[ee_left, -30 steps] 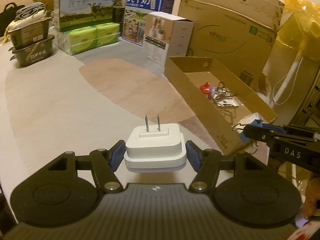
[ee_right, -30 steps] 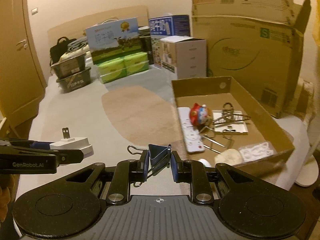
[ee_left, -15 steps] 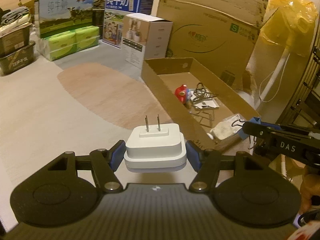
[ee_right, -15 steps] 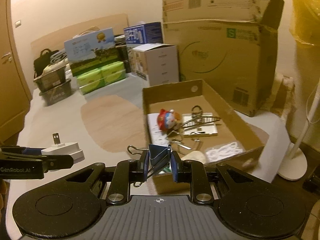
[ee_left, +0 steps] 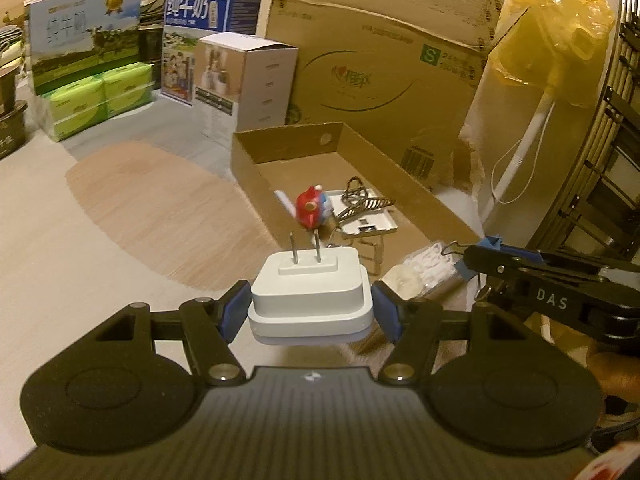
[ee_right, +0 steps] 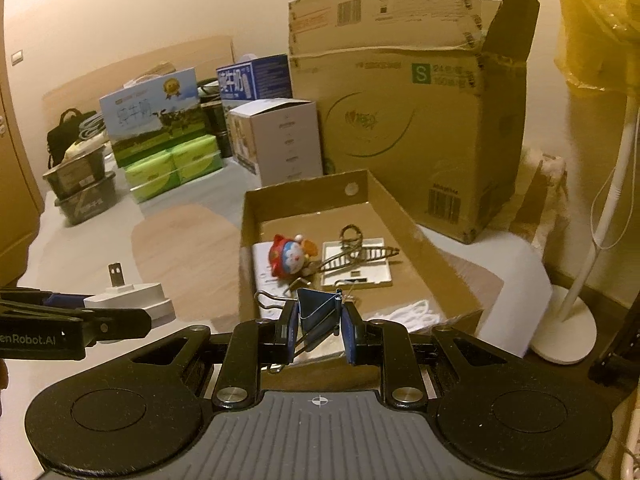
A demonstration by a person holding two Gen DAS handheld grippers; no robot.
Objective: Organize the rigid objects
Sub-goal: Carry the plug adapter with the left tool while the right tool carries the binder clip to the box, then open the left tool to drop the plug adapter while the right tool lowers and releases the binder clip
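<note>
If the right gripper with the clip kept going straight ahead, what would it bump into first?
Probably the near wall of the open cardboard tray, or, if it clears that, the white cords lying inside. Depth is hard to judge.

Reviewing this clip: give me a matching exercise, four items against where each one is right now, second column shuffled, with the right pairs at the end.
Items
1. white plug adapter
2. blue binder clip
3. red cat figurine
4. white fan stand

Places
A. on the floor right of the shallow cardboard tray
B. clamped in the right gripper
C. lying inside the tray
D. clamped in the left gripper

Pairs: 1-D, 2-B, 3-C, 4-A
</note>
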